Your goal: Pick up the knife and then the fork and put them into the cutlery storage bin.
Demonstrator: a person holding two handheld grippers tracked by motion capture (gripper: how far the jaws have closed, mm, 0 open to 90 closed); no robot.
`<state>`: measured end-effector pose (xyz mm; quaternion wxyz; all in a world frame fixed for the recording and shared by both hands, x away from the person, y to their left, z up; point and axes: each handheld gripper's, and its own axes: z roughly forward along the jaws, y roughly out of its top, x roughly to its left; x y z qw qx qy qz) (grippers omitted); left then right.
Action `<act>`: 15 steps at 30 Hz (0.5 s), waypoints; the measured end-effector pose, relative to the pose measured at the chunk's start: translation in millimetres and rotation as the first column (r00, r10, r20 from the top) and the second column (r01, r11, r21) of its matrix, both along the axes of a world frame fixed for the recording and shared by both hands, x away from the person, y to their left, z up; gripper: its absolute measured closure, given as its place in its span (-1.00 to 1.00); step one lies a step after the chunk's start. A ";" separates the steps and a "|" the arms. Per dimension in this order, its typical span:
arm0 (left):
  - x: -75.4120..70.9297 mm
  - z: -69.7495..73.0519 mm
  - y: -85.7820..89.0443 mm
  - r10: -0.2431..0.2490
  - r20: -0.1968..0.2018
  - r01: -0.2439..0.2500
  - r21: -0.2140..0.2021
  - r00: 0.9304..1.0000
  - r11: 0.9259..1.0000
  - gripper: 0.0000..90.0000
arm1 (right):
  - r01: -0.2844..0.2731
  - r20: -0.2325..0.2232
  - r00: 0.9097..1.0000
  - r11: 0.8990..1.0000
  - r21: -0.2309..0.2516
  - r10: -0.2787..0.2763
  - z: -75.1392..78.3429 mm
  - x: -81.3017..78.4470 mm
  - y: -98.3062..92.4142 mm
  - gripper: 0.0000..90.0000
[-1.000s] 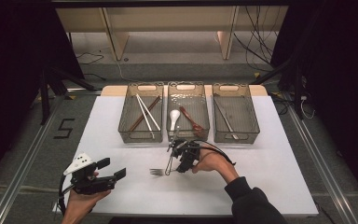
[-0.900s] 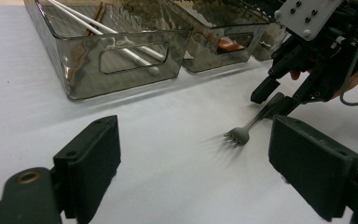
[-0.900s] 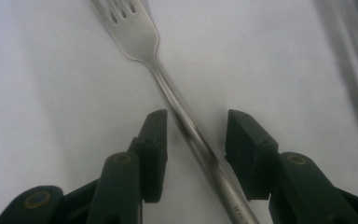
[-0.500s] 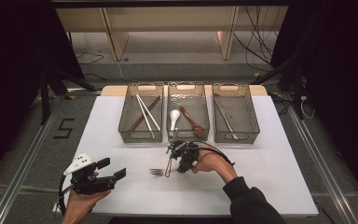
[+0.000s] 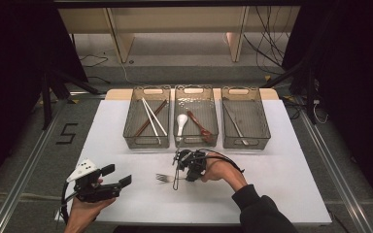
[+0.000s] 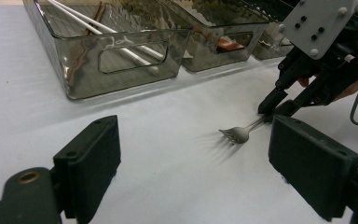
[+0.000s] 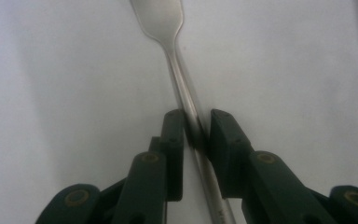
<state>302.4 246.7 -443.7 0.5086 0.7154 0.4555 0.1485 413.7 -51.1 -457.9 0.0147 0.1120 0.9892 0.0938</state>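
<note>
White tabletop (image 5: 272,194): a pale sheet covers the table; everything sits on it.
Left gripper (image 5: 110,180): at the near left corner, held in the person's left hand (image 5: 80,213); its jaws stand wide apart with nothing between them, clear of the surface in the left gripper view.
Left basket (image 5: 128,133): smoky clear plastic, far left of the row of three; it holds white chopsticks (image 5: 151,116) crossed over a brown pair.
Fork (image 5: 163,177): metal, lying flat on the sheet near the middle, just near of the baskets, tines pointing left, handle running right into the right gripper.
Middle basket (image 5: 213,121): holds a white spoon (image 5: 181,122) and a brown spoon (image 5: 199,125) side by side.
Right gripper (image 5: 175,174): near the centre, tilted down to the sheet in the person's right hand (image 5: 218,170); its jaws have just been closing and now sit narrow on either side of the fork's handle (image 7: 193,121), one pad against it, the other touching or a hair off it.
Right basket (image 5: 264,131): far right of the row; one slim metal utensil (image 5: 235,124) lies along it.
</note>
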 end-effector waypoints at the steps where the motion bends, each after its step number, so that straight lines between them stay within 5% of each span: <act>1: 0.0 0.0 0.0 0.000 -0.001 0.000 0.000 1.000 1.000 -0.64 | -0.006 0.001 1.000 1.000 0.000 0.006 -0.3 -0.7 0.5 0.74; 15: 0.1 0.1 0.7 0.001 -0.001 -0.001 -0.003 1.000 1.000 -0.64 | -0.036 -0.002 0.999 0.999 -0.025 0.036 0.8 -3.5 3.8 0.87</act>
